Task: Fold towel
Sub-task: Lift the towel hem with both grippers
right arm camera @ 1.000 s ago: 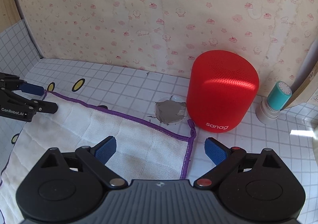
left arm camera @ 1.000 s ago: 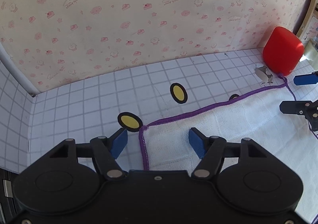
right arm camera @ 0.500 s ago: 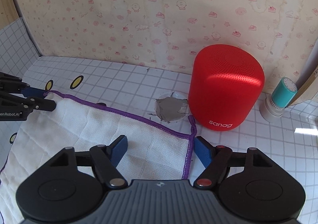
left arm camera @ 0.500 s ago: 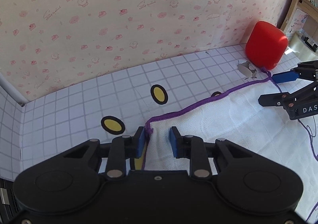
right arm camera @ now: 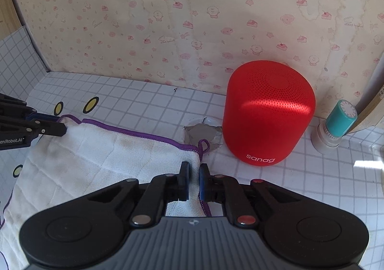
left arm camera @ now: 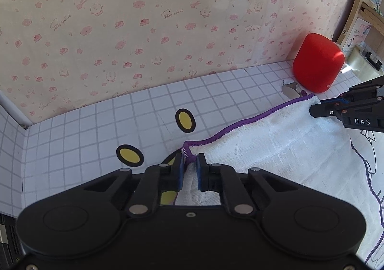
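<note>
Nearest in my left wrist view, my left gripper (left arm camera: 190, 159) has its blue pads pressed onto the far left corner of the towel (left arm camera: 276, 150), the purple hem bunched up between them. In my right wrist view, my right gripper (right arm camera: 194, 170) pinches the far right corner in the same way, with the hem running down between its pads.

The towel lies on the gridded table (left arm camera: 84, 126), white with faint brownish stains that only the right view shows clearly. Its purple far edge runs across from one gripper to the other, roughly parallel to the patterned back wall (right arm camera: 168, 18), and the cloth spreads back toward me.

The left view alone shows two yellow ovals (left arm camera: 129, 155) on the table just beyond the corner I hold. The right view alone shows a teal-capped bottle (right arm camera: 336, 123) beside the red speaker (right arm camera: 266, 114), which stands just past the right corner, next to a torn grey patch (right arm camera: 202, 132) in the table cover.
</note>
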Demonstrator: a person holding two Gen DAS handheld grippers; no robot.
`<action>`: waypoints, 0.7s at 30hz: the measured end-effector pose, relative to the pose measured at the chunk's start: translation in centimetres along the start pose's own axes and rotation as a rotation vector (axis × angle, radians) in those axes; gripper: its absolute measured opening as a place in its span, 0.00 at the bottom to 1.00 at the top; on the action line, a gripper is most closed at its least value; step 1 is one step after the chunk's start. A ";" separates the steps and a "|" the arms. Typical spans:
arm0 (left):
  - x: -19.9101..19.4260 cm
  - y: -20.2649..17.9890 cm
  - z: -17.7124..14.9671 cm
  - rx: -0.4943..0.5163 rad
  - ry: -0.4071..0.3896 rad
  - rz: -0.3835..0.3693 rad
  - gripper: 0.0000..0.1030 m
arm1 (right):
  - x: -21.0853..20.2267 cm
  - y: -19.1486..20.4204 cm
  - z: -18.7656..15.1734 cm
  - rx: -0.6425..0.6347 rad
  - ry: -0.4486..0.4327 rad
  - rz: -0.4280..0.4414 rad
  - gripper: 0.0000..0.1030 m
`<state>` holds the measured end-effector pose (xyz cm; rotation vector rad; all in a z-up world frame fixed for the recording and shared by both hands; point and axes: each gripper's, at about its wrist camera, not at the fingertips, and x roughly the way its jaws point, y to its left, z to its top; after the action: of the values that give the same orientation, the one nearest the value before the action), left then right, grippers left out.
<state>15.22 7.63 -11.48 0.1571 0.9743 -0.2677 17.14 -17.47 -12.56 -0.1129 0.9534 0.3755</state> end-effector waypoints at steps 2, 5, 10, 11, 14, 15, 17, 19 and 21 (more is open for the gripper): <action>-0.2 0.0 0.0 -0.001 -0.006 -0.001 0.11 | 0.0 -0.1 0.0 0.001 0.000 0.002 0.05; -0.6 0.1 0.0 -0.002 -0.014 0.005 0.11 | 0.0 -0.1 0.1 0.001 -0.001 0.005 0.05; -1.2 0.1 0.0 -0.006 -0.024 0.015 0.11 | 0.1 -0.5 0.2 0.001 -0.006 0.011 0.05; -1.4 0.1 0.0 -0.004 -0.026 0.018 0.11 | 0.2 -0.7 0.2 -0.001 -0.009 0.012 0.05; -1.8 0.0 0.0 0.003 -0.031 0.022 0.11 | -1.1 1.5 0.1 -0.005 -0.019 0.010 0.05; -2.0 -0.1 0.1 0.005 -0.033 0.022 0.11 | -1.3 1.5 0.1 -0.007 -0.022 0.009 0.05; -2.3 -0.2 0.1 0.008 -0.037 0.024 0.11 | -1.6 1.6 0.2 -0.008 -0.030 0.007 0.05; -2.6 -0.3 0.1 0.012 -0.037 0.027 0.11 | -2.0 1.7 0.3 -0.010 -0.039 0.004 0.05; -2.8 -0.5 0.1 0.019 -0.040 0.033 0.11 | -2.5 1.9 0.2 -0.013 -0.044 0.000 0.05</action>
<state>13.65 7.58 -9.05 0.1847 0.9286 -0.2487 15.30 -16.31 -10.30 -0.1159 0.9078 0.3821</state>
